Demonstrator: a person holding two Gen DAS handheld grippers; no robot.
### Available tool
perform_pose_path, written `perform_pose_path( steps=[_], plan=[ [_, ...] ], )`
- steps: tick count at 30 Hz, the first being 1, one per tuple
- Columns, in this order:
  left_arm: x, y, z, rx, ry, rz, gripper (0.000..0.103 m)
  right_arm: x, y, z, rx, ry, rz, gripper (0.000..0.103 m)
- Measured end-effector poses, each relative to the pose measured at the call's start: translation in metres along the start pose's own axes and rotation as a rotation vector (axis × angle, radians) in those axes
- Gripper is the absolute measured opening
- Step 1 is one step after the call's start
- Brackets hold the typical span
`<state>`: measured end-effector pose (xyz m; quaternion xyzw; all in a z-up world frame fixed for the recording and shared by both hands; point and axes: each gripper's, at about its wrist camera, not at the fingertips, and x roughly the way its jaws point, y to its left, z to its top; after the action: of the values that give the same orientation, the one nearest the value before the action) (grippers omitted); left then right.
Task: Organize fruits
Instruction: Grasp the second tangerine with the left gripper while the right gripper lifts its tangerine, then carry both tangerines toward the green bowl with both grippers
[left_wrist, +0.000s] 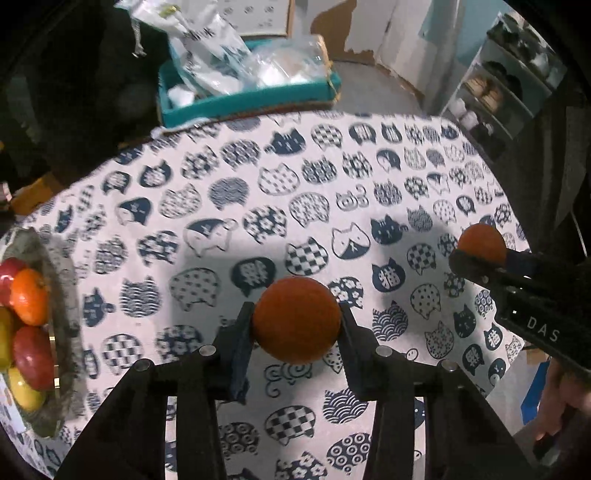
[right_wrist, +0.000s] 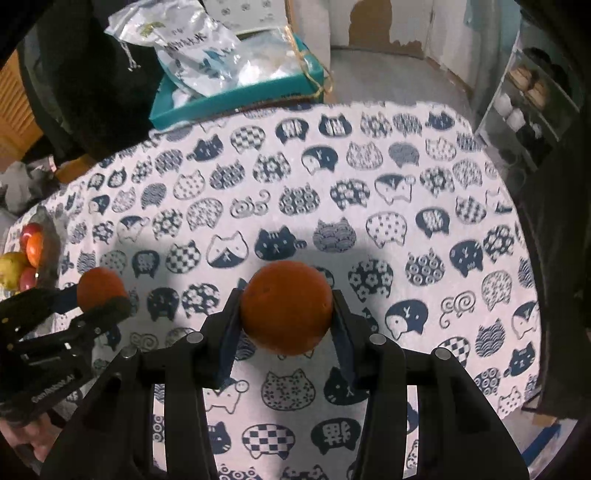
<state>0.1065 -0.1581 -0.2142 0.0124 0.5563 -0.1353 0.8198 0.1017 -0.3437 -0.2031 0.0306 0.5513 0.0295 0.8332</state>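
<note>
My left gripper (left_wrist: 296, 320) is shut on an orange (left_wrist: 296, 317), held above the cat-print tablecloth (left_wrist: 258, 206). My right gripper (right_wrist: 286, 314) is shut on a second orange (right_wrist: 286, 306), also lifted off the cloth. In the left wrist view the right gripper (left_wrist: 480, 254) shows at the right with its orange (left_wrist: 480, 240). The right wrist view has the left gripper (right_wrist: 99, 295) at the left with its orange (right_wrist: 99, 286). A grey bowl (left_wrist: 55, 280) at the far left holds several fruits: red apples, an orange and yellow ones. That bowl (right_wrist: 50, 221) also appears at the left edge of the right wrist view.
A teal box (left_wrist: 251, 99) stuffed with plastic bags stands beyond the table's far edge. A shelf unit (left_wrist: 502, 88) with shoes is at the back right. A hand (left_wrist: 554, 398) grips the right tool's handle. Dark clothing hangs at the back left.
</note>
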Motion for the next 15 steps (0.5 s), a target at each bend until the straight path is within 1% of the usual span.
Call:
perform_pose_path(
  steps=[8, 15],
  plan=[
    [-0.039, 0.013, 0.002, -0.027, -0.079, 0.025, 0.043, -0.036, 0.02, 0.008, -0.066, -0.086, -0.014, 0.045],
    [-0.079, 0.027, -0.001, -0.041, -0.154, 0.055, 0.043, -0.064, 0.04, 0.012, -0.118, -0.155, 0.0, 0.045]
  ],
)
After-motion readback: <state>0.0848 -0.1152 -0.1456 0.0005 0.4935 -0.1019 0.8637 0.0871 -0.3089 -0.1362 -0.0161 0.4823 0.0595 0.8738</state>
